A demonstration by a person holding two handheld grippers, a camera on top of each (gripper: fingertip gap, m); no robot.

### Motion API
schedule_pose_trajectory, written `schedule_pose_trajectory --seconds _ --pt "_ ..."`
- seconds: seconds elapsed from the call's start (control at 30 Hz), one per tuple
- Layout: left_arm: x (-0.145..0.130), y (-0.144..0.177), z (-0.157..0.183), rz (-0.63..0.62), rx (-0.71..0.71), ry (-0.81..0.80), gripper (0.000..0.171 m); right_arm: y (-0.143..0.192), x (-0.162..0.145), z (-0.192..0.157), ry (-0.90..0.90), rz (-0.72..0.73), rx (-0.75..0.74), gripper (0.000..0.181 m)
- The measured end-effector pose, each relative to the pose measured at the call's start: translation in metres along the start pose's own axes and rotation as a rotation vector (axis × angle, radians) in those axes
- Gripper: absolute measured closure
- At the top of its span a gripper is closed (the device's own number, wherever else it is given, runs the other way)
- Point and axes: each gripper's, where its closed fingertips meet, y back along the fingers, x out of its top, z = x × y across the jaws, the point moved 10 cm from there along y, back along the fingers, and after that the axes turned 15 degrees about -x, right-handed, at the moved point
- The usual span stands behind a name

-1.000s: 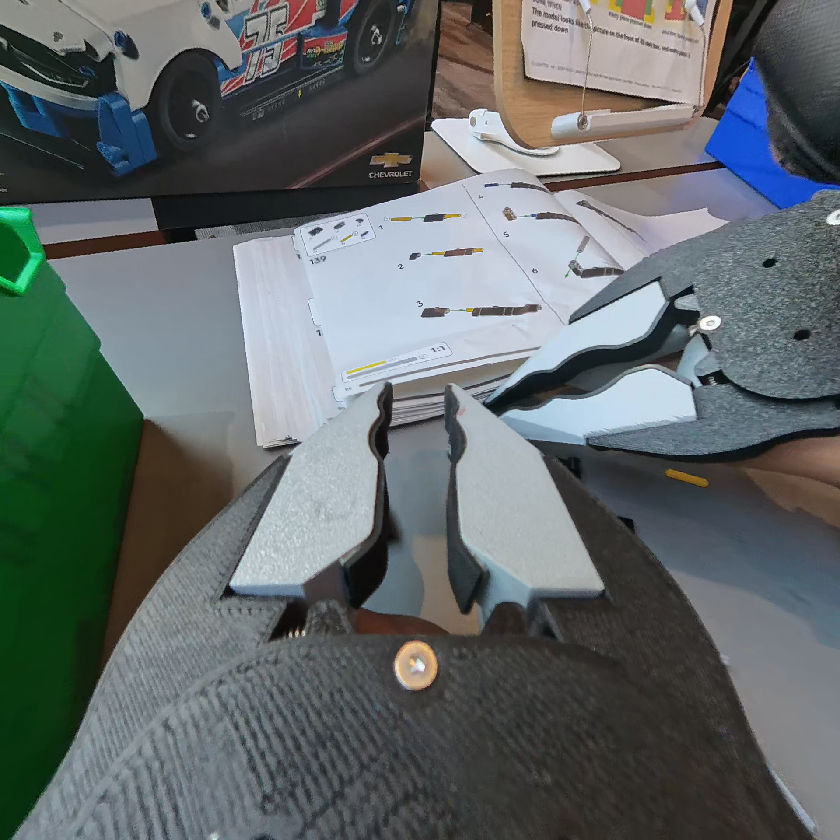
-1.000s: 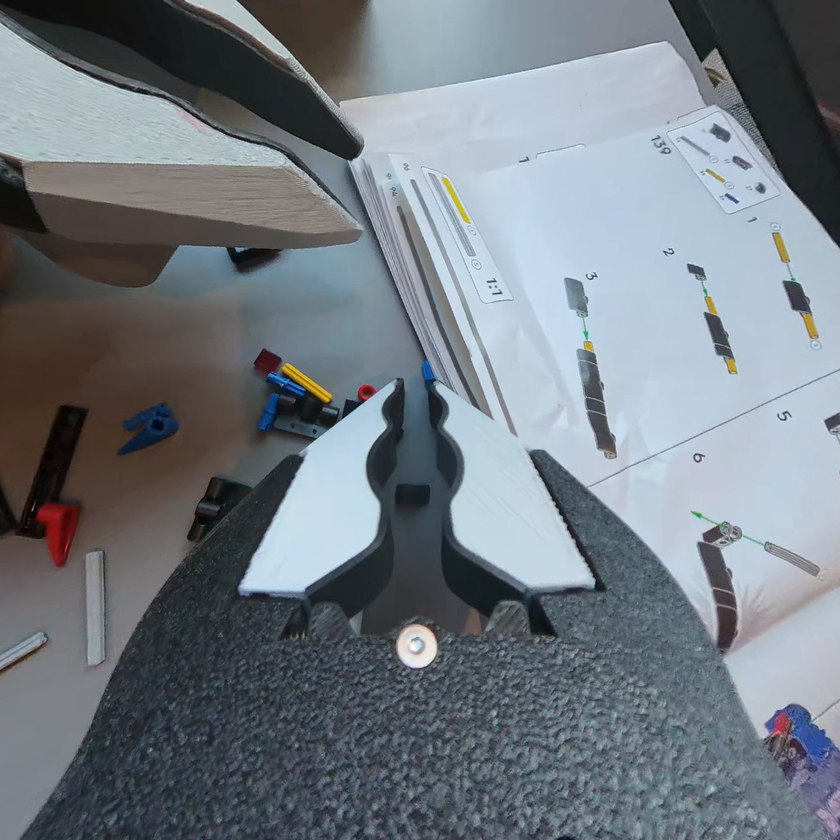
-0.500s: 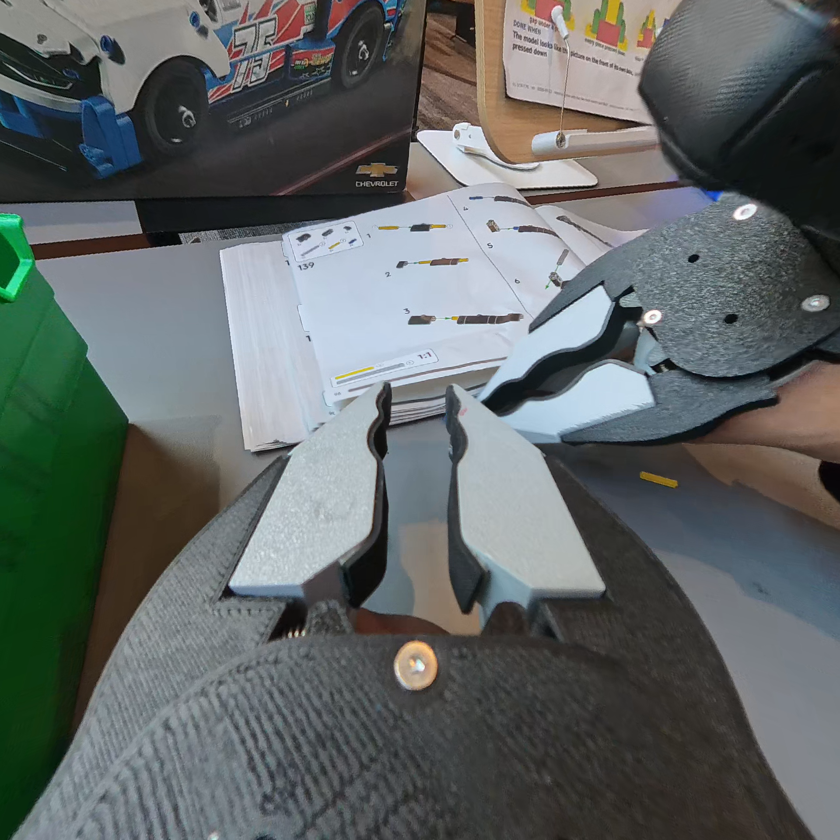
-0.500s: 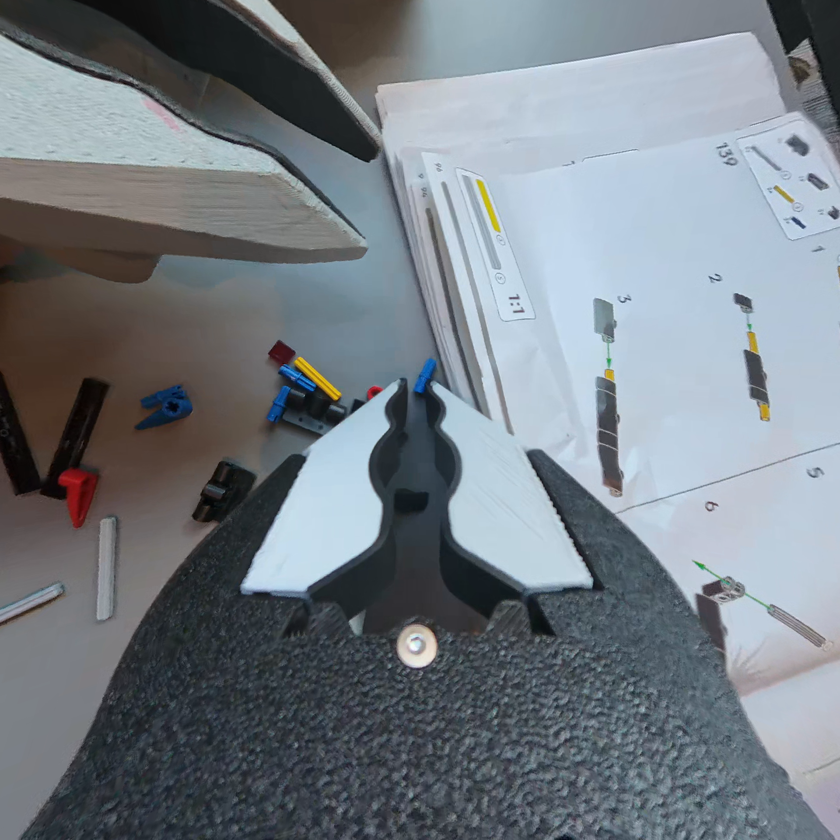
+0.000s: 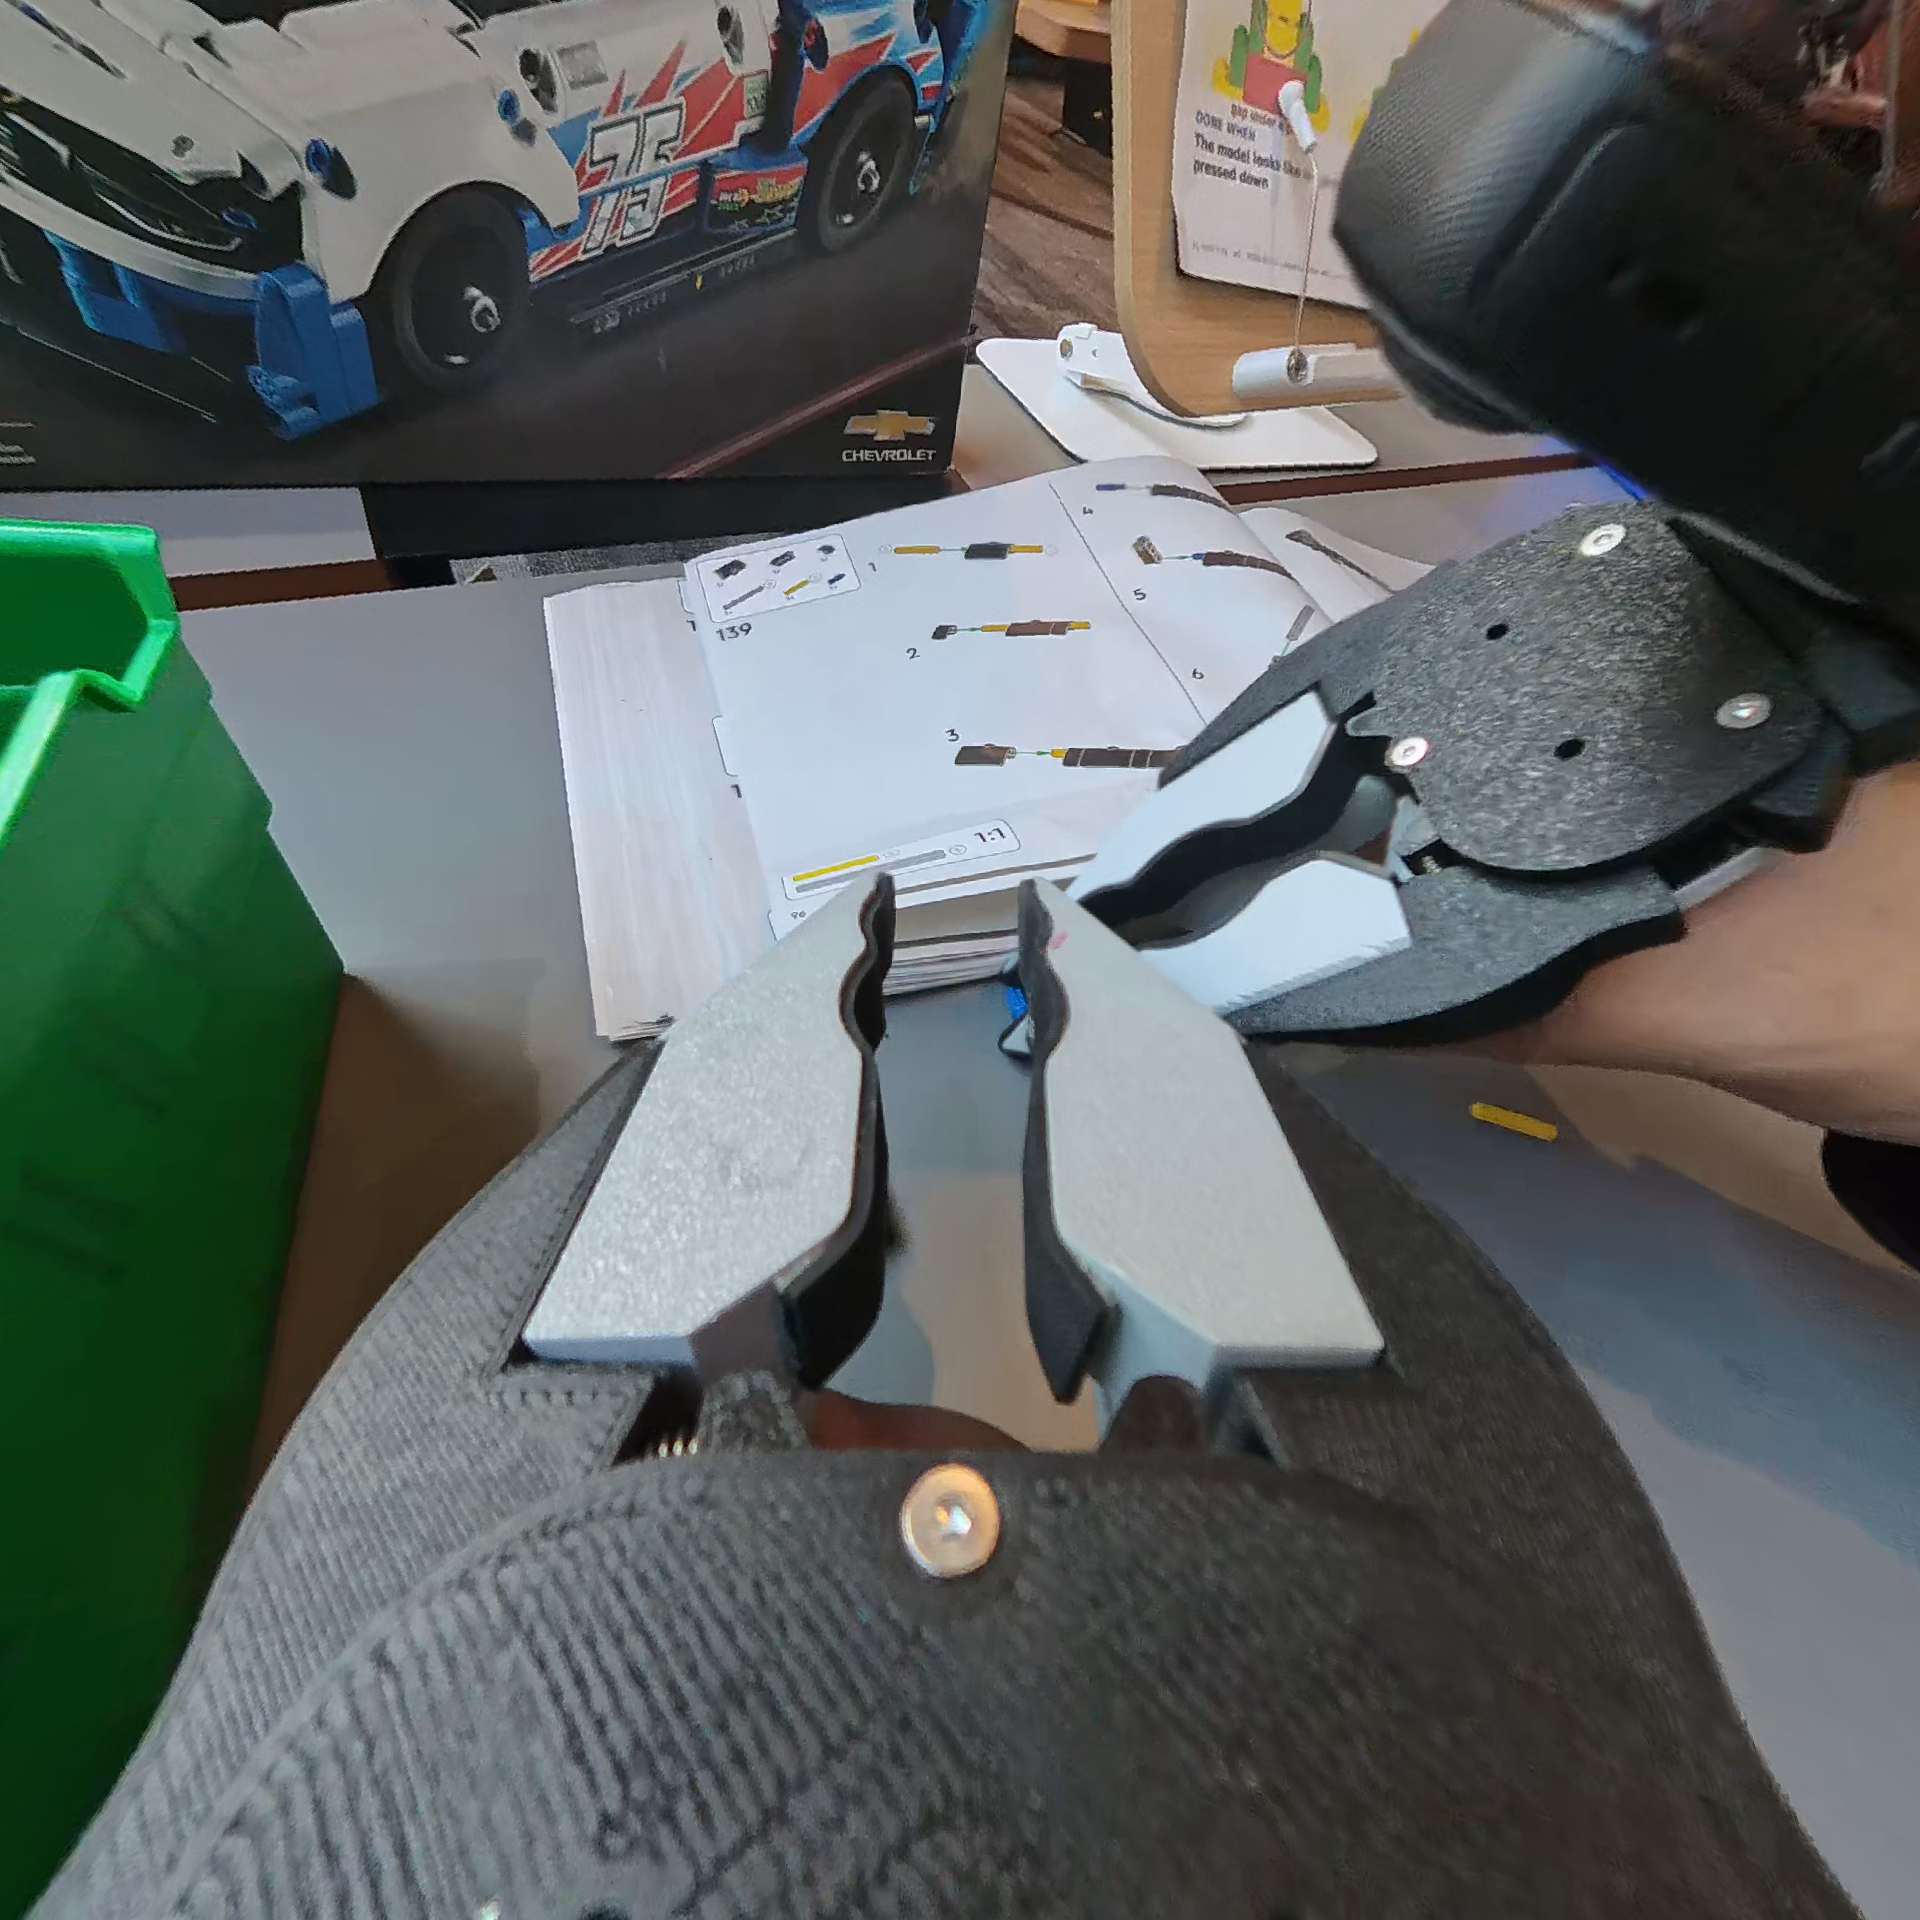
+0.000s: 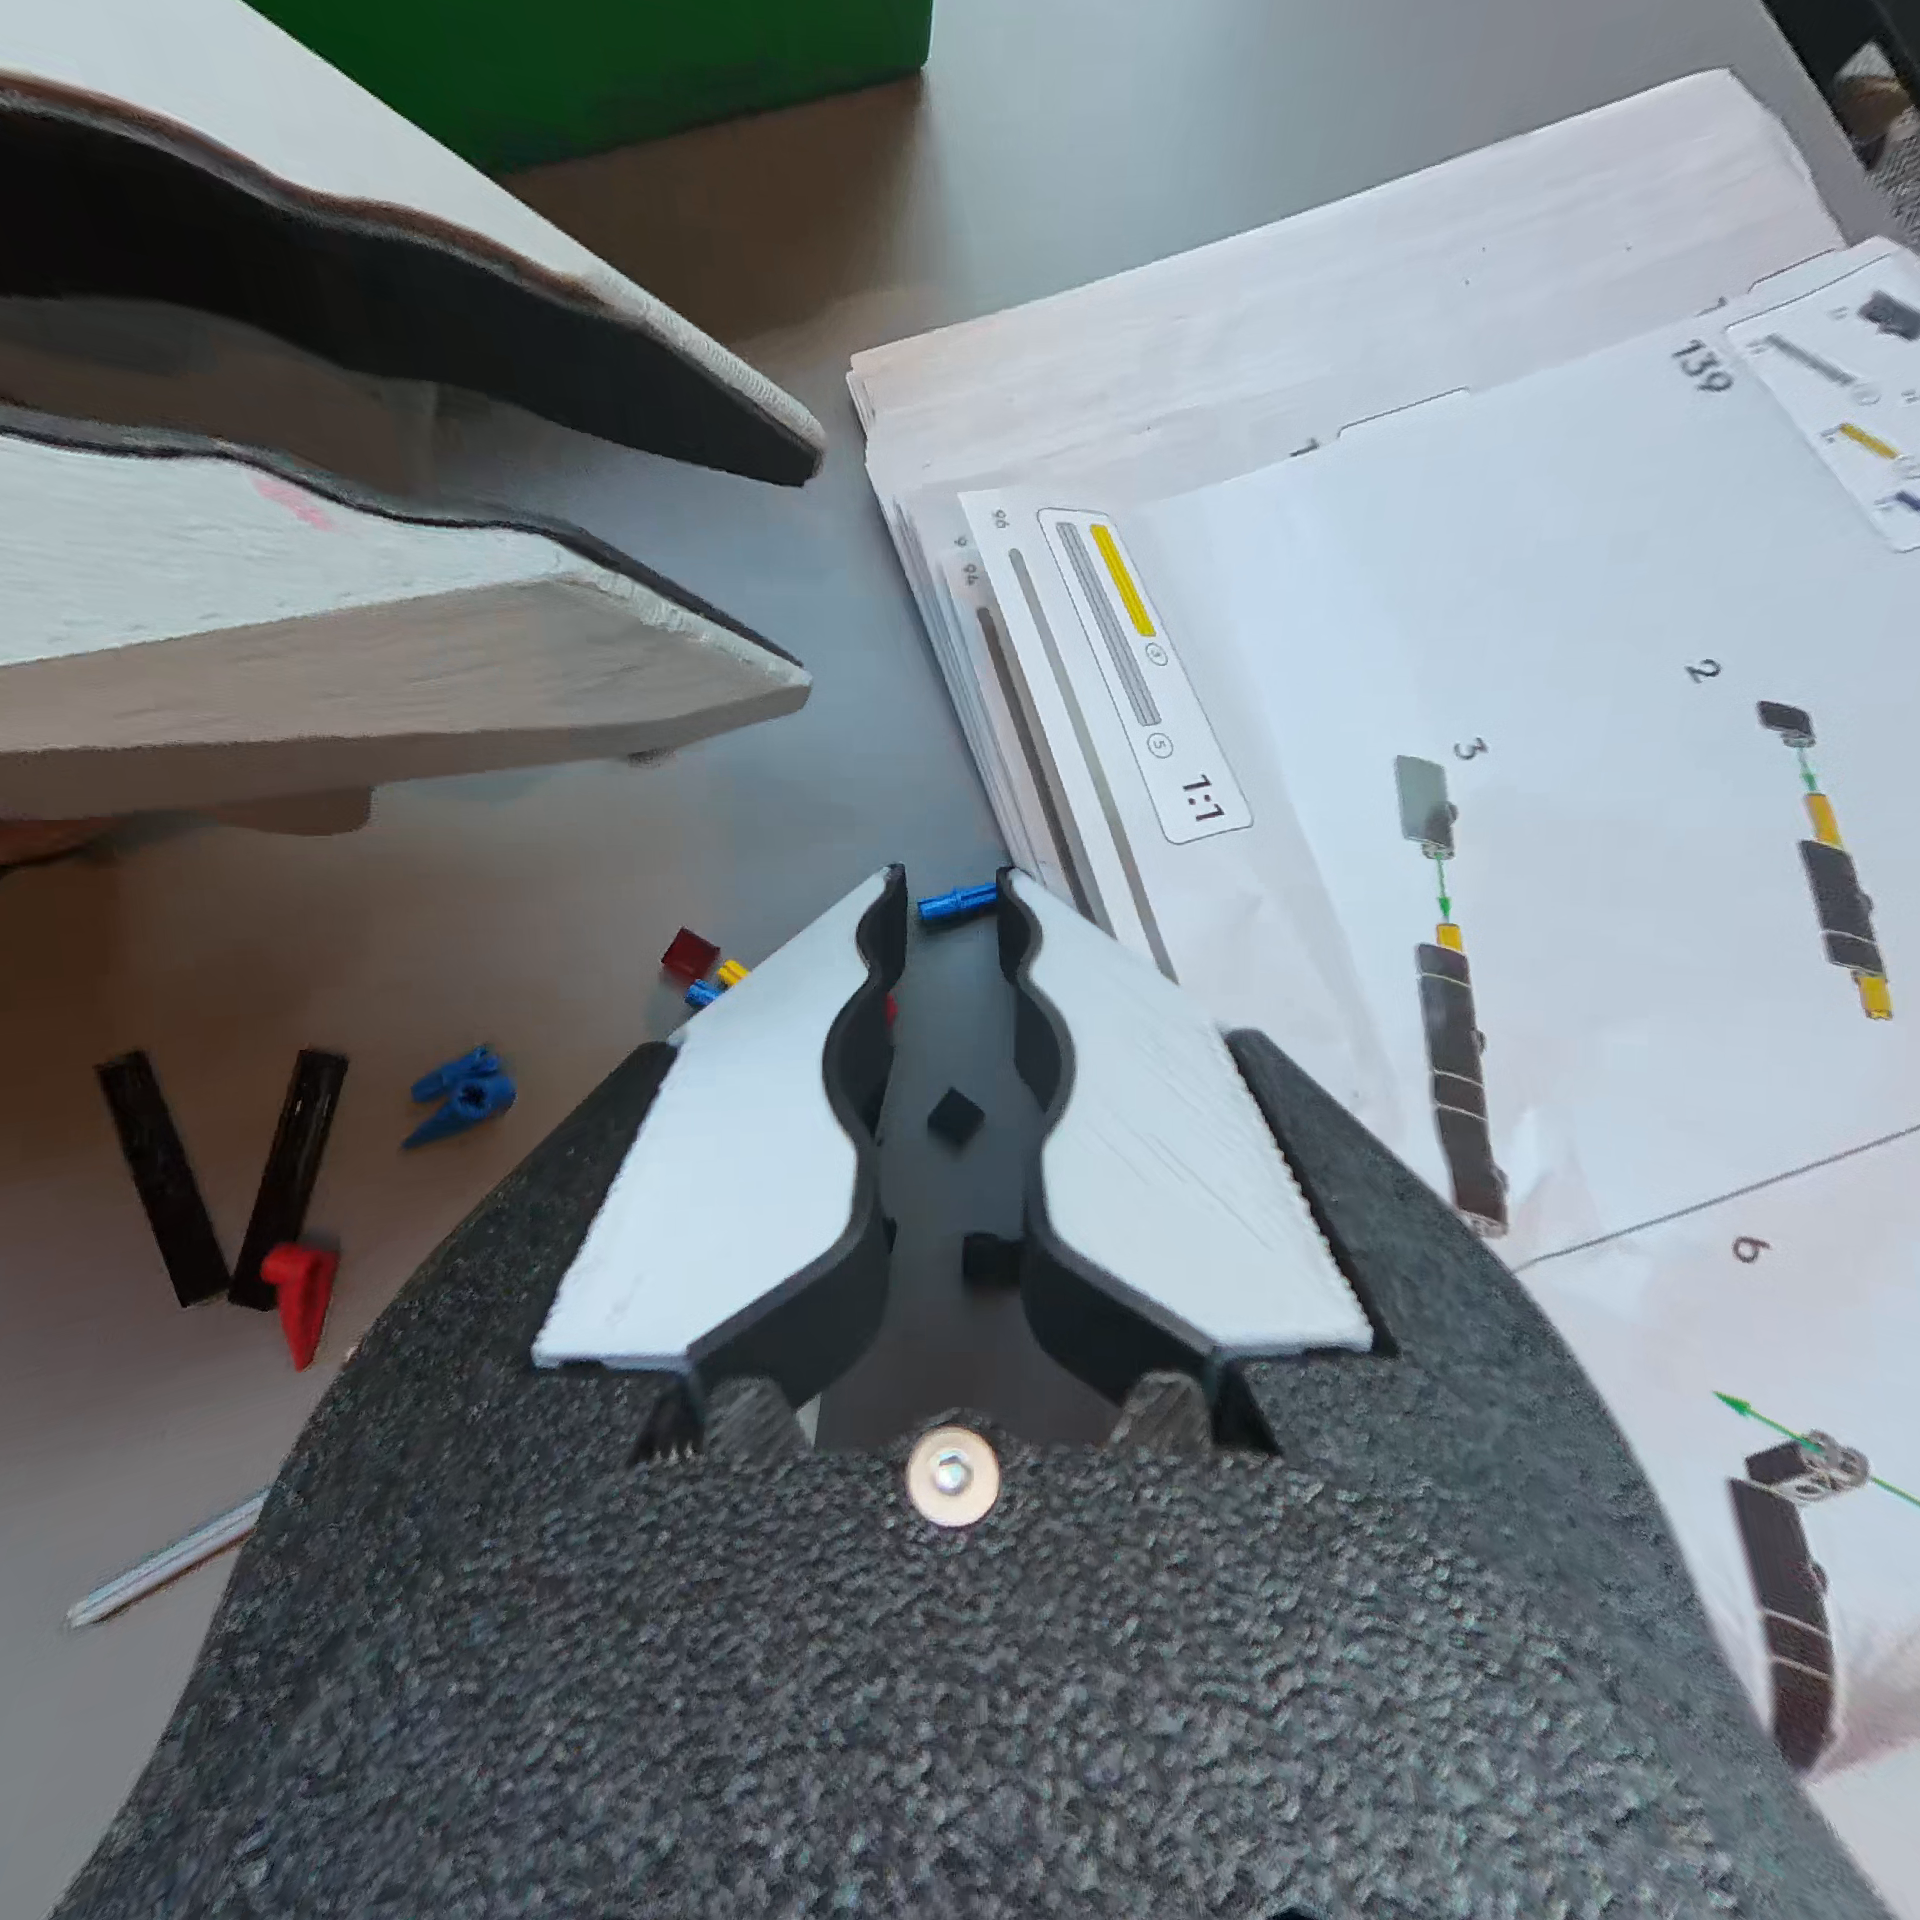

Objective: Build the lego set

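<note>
Left tool (image 5: pixel 951 914): grey fingers (image 5: pixel 727 1164) matt, a bit grainy; black pads look soft; black shell rough, ribbed plastic; shiny metal screw (image 5: pixel 950 1520).
Right tool (image 6: pixel 948 883): white fingers (image 6: pixel 1174 1184) with fine lines; black shell bumpy, pebbly plastic.
Worktop (image 5: pixel 416 748): grey, smooth, slight shine.
Booklet (image 6: pixel 1507 623): thin white paper, smooth.
Green bin (image 5: pixel 125 987): hard plastic, glossy.
Box (image 5: pixel 499 239): printed card, a bit shiny.
Stand (image 5: pixel 1153 260): pale wood.
Blue pin (image 6: pixel 956 900): smooth shiny plastic.
Black strips (image 6: pixel 166 1184): glossy plastic.
</note>
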Motion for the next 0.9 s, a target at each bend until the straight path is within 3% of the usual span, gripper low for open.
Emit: schedule_pose_trajectory --seconds 0.07,0.33,0.57,0.77,0.9 --pt "-0.001 0.0 -0.001 -0.005 -0.002 0.008 0.151 0.0 -0.002 -0.001 0.0 -0.003 0.005 0.174" --pt "0.001 0.001 0.001 0.007 -0.011 0.005 0.151 0.016 -0.011 -0.026 0.093 0.042 0.162 0.173" --pt "0.001 0.001 0.002 0.004 -0.003 -0.008 0.151 0.041 -0.014 -0.022 0.065 0.081 0.146 0.164" --pt "0.002 0.002 0.005 0.001 -0.021 -0.027 0.151 0.084 -0.056 -0.016 -0.096 0.144 0.116 0.165" --pt "-0.001 -0.002 0.009 -0.021 -0.045 -0.058 0.151 0.094 -0.082 -0.027 -0.177 0.141 0.107 0.165"
